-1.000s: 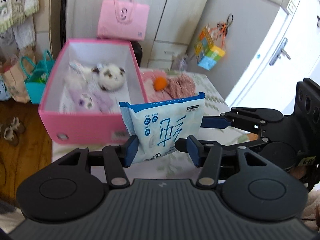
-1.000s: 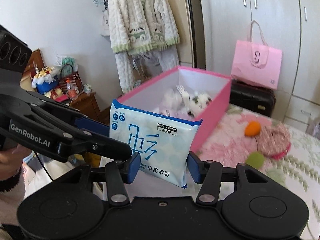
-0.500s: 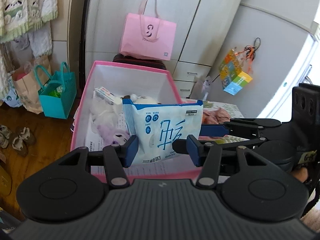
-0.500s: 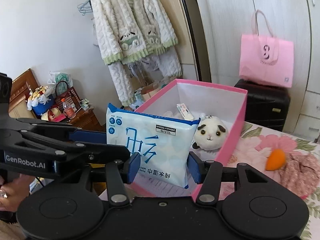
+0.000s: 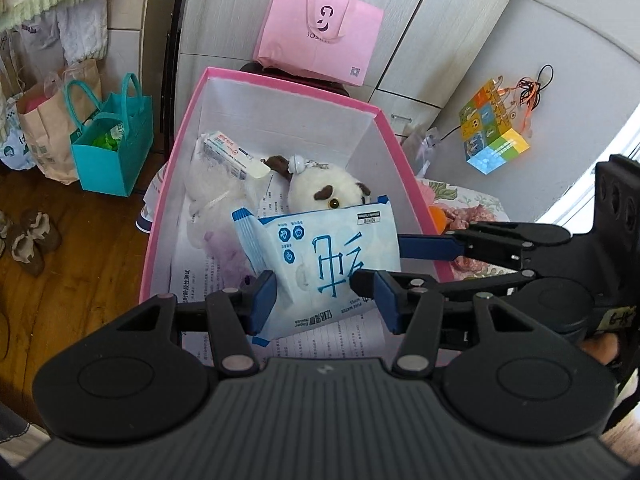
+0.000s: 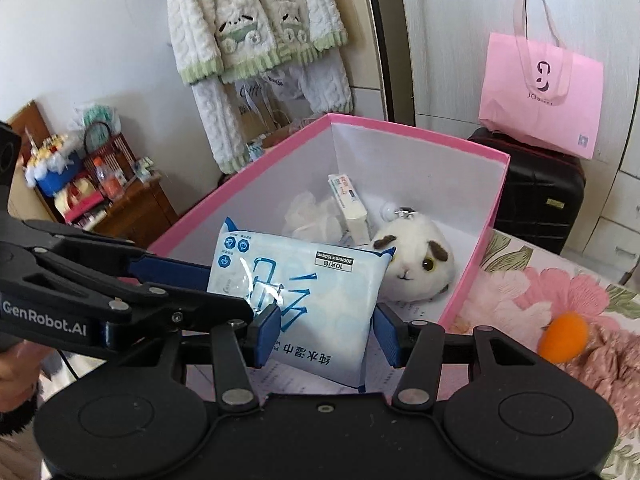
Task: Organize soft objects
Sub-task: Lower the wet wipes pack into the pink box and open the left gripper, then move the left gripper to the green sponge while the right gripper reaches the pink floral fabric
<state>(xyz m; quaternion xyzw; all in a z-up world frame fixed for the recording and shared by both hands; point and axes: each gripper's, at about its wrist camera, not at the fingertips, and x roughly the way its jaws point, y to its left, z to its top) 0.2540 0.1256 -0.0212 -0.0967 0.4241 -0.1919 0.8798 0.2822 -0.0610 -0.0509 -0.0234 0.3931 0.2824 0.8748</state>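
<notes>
Wipes pack: blue-and-white soft packet, upright, hanging over the open pink box, in front of the plush's face.
Left tongs: jaws opening; left blue pad against the pack's lower left edge, right pad standing a little off the pack's face; pack between the jaws.
Right tongs: clamped on the same pack, both blue pads pressed on its sides near the bottom.
Crossing: in the left wrist view, right tongs reaching in from the right, upper finger behind the pack; in the right wrist view, left tongs coming in from the left.
Box contents: white plush with brown patches by the right wall, a white mesh puff, a small carton leaning at the back, printed paper lining the floor.
Surroundings: pink shopping bag on a black suitcase behind the box; orange ball on the floral bedspread to the right; teal tote on the wooden floor.
</notes>
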